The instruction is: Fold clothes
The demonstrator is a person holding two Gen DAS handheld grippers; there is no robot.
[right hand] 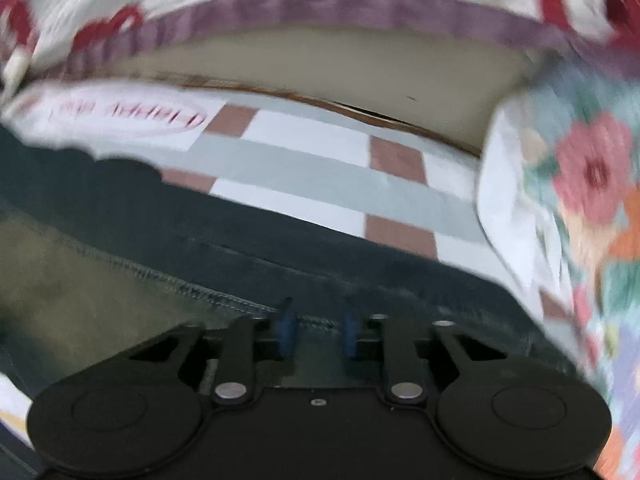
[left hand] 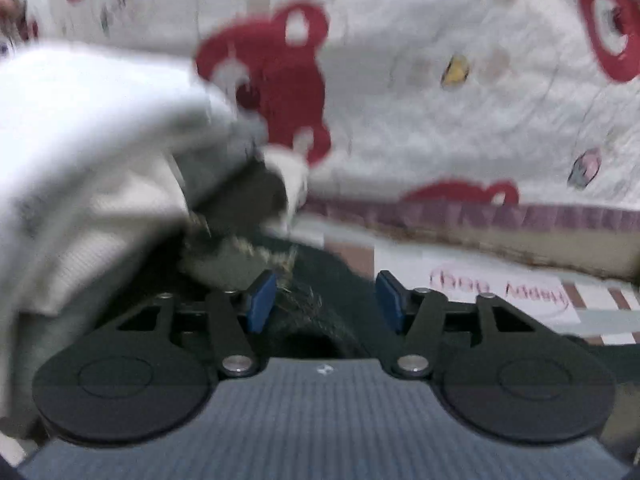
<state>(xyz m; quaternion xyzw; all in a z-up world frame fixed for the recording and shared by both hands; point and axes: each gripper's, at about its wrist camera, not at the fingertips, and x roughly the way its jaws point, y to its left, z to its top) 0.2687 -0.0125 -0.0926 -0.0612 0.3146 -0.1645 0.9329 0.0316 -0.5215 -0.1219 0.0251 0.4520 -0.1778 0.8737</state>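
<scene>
Dark jeans (right hand: 280, 240) lie across the checked sheet, with a stitched seam (right hand: 192, 292) and a paler inner side at the left. My right gripper (right hand: 318, 332) hangs low over that seam. Its blue pads (right hand: 286, 332) stand a narrow gap apart, and the seam crosses the gap without being pinched. In the left wrist view the frayed dark denim (left hand: 316, 300) runs between the wide-apart pads (left hand: 262, 300) of my left gripper (left hand: 326, 302), which do not press on it. A white garment (left hand: 80, 140) bulges at the left, above the denim.
A white quilt with red bear prints (left hand: 400, 80) and a purple hem (right hand: 320, 8) hangs behind. The checked sheet (right hand: 304, 148) has pink lettering. A floral cloth (right hand: 580, 200) stands at the right.
</scene>
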